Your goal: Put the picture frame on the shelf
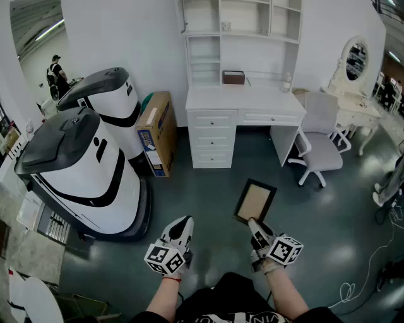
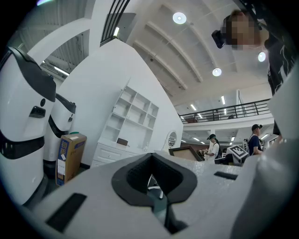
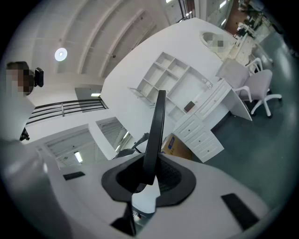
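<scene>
Only one picture frame point(image 1: 255, 202), pinched by the right tool point(image 1: 257, 227).

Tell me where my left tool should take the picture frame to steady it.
Probably best: on the picture frame, pinch the dark border of its left long edge, coming in from the left. The right tool clamps its near end, and that thin, free edge faces the empty left tool.

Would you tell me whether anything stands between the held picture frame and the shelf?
Nothing visible does: bare floor lies between the picture frame in the right gripper and the shelf; the chair stands aside.
</scene>
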Motion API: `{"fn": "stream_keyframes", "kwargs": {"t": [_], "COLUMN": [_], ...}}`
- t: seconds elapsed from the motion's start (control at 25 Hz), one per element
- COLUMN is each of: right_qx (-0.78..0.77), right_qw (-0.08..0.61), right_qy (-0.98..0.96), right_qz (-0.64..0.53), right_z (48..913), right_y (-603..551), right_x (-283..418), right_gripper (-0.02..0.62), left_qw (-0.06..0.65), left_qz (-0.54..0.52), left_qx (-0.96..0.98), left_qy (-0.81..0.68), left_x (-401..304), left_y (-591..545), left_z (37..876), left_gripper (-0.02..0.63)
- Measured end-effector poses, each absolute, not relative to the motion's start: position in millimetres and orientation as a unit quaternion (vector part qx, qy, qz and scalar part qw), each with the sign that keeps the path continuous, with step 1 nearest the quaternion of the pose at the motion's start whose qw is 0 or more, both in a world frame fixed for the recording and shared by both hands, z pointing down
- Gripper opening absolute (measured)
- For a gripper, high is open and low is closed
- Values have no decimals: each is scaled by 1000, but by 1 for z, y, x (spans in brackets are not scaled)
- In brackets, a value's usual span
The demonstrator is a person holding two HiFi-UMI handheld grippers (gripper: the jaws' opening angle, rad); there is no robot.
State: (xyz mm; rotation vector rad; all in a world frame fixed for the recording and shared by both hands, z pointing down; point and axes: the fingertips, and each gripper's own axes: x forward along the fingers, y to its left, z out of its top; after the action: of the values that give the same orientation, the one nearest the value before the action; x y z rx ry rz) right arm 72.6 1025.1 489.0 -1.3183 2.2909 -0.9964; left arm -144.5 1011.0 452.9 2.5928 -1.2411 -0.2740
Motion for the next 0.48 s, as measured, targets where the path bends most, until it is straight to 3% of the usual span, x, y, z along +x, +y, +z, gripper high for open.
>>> {"fn": "stream_keyframes", "kwargs": {"t": [0.12, 0.48], "right_qx": [-481, -512], "right_qw": [187, 145], "right_qy": [780, 763], "right_qz": [-356, -367], "right_z": [487, 511], "right_y": [1011, 974], "right_x": [77, 96], "right_gripper": [58, 58], "left_qw": [131, 137], "left_qz": [-94, -71], "left_qx": [892, 892], "left_qy": [-422, -424], "left_x": [-139, -125], "left_y": [1004, 963], "left_z": [453, 473], "left_gripper": [3, 3]}}
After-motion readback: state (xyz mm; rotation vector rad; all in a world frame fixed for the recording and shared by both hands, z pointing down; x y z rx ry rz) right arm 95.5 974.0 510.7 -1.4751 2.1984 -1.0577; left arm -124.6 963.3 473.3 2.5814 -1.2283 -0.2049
